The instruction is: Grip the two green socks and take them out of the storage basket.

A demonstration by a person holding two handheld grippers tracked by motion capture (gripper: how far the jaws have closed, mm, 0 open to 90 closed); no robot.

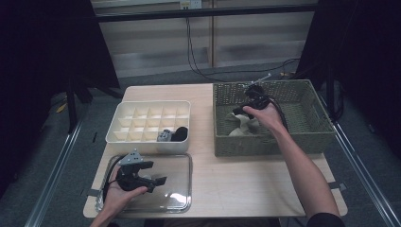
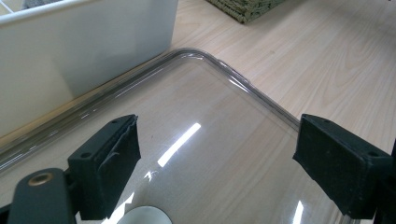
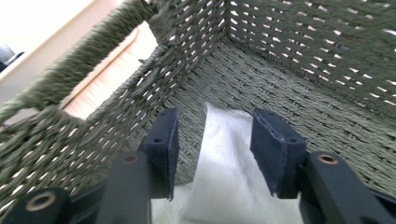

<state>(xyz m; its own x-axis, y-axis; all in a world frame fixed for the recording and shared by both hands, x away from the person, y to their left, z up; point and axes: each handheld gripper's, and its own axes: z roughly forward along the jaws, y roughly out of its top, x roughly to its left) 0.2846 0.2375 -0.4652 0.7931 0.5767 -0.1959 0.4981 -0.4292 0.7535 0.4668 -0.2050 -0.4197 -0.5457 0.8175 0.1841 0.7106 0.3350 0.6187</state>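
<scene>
In the green woven basket (image 1: 269, 144) (image 3: 299, 51) lie white cloth pieces (image 1: 242, 126). My right gripper (image 1: 243, 112) (image 3: 215, 140) is lowered into the basket's near left corner. Its jaws stand half apart on either side of an upright fold of white cloth (image 3: 229, 182), and a gap shows by the left pad. My left gripper (image 1: 155, 173) (image 2: 217, 163) hovers wide open over a clear plastic lid (image 1: 179, 191) (image 2: 224, 77) at the table's front left, with nothing between its jaws.
A white divided box (image 1: 142, 143) (image 2: 84, 46) stands behind the lid. A grey item (image 1: 164, 135) and a black item (image 1: 180, 134) sit in its front compartments. A small white round thing (image 2: 140, 217) shows under the left gripper. Cables hang behind the table.
</scene>
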